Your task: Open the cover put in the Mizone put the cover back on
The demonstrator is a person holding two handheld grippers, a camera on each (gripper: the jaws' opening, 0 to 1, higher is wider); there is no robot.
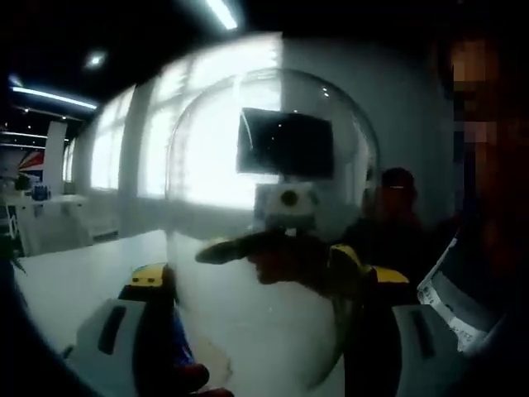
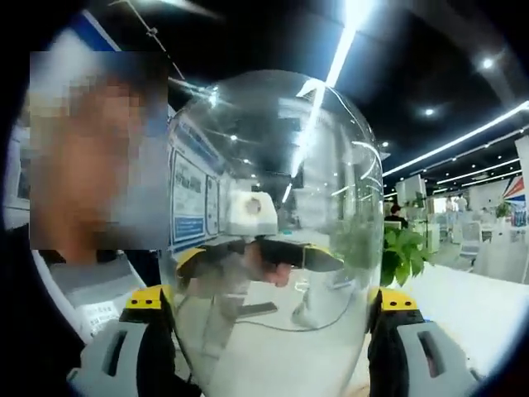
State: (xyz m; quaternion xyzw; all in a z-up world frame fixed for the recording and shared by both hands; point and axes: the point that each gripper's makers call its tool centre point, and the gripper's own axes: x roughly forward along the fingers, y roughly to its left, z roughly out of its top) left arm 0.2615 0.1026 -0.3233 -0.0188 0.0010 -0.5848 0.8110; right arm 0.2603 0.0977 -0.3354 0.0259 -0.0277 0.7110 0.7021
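Gripping a clear glass dome cover (image 1: 273, 207) (image 2: 273, 207), both grippers' fingers (image 1: 153, 331) (image 2: 153, 339) clamped on it.

The clear cover (image 1: 273, 240) runs off the bottom edge, its base unseen.

A white table (image 1: 99, 265) (image 2: 471, 314) lies beneath, its visible surface bare.

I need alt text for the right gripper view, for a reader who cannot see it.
A clear dome cover is clamped between the right gripper jaws, lifted in front of the camera. Through it the left gripper shows, facing this way. A green plant stands behind, beside a white table.
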